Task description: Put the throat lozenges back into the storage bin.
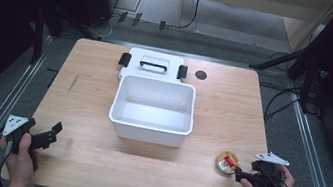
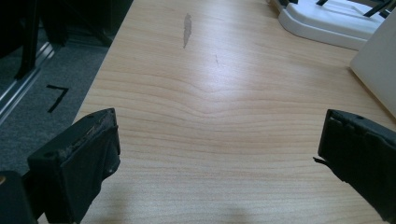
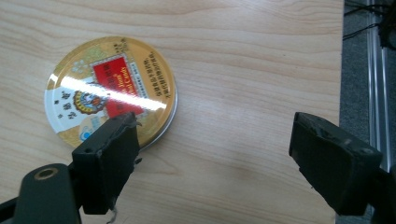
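Tongs both released: right tongs (image 3: 212, 156) w/ one jaw hiding pt of gold tin (image 3: 109, 88), left tongs (image 2: 217, 161) over bare worktop (image 2: 210, 116), white tub (image 2: 378, 70) cut off at edge.

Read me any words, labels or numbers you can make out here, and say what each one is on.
Round gold tin: red label with gold lettering and columns of small dark characters beside it, all too blurred and glare-streaked to read.
White bin: no text.
White lid: no text.
Table: no text, just a grey scuff.
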The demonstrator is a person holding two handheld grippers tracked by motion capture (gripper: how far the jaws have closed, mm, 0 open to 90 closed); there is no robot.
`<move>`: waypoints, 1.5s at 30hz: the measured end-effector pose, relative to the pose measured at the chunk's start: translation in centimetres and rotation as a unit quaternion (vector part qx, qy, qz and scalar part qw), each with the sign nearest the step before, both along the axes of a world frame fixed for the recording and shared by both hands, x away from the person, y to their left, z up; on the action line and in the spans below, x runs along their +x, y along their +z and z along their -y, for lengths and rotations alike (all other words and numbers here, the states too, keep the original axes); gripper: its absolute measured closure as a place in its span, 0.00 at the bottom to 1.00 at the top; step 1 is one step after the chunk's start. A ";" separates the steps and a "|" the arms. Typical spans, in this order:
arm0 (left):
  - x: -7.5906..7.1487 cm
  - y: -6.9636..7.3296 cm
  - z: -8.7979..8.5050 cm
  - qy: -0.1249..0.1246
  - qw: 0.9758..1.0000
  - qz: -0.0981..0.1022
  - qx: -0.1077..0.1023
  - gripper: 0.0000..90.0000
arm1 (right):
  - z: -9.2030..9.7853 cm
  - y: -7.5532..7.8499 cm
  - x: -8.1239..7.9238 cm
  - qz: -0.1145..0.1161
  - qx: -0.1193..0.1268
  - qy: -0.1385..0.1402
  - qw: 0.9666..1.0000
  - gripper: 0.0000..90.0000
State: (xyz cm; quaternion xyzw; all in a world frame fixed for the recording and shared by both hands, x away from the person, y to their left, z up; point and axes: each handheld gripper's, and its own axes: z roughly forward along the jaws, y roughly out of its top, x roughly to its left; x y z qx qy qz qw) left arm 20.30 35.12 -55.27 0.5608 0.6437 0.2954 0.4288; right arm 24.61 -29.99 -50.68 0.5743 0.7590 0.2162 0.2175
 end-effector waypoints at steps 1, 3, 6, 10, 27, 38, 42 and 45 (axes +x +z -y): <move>0.0 0.0 0.0 -0.001 1.000 -0.001 0.000 0.00 | -0.1 0.1 0.1 -0.006 -0.004 0.005 1.000 0.18; 0.0 0.0 0.0 -0.003 1.000 -0.001 -0.001 0.00 | -0.5 0.3 0.3 -0.015 -0.019 0.013 1.000 0.18; 0.1 0.0 0.0 -0.004 1.000 -0.003 -0.002 0.00 | -0.9 0.5 0.6 -0.033 -0.028 0.024 0.999 0.17; 0.1 0.0 -0.1 -0.005 1.000 -0.005 -0.004 0.00 | -1.4 0.8 1.2 -0.066 -0.039 0.041 0.996 0.17; 0.2 -0.1 -0.2 -0.009 1.000 -0.011 -0.014 0.00 | -4.9 2.6 3.8 -0.192 -0.071 0.090 0.975 0.06; 0.3 -0.1 -0.2 -0.012 1.000 -0.013 -0.014 0.00 | -6.7 1.9 5.6 -0.222 -0.076 0.088 0.968 0.05; 0.3 -0.1 -0.2 -0.012 1.000 -0.014 -0.015 0.00 | -7.1 1.4 6.2 -0.225 -0.077 0.083 0.968 0.14; 0.3 -0.1 -0.3 -0.011 1.000 -0.015 -0.015 0.00 | -7.2 0.7 6.7 -0.234 -0.091 0.072 0.965 0.16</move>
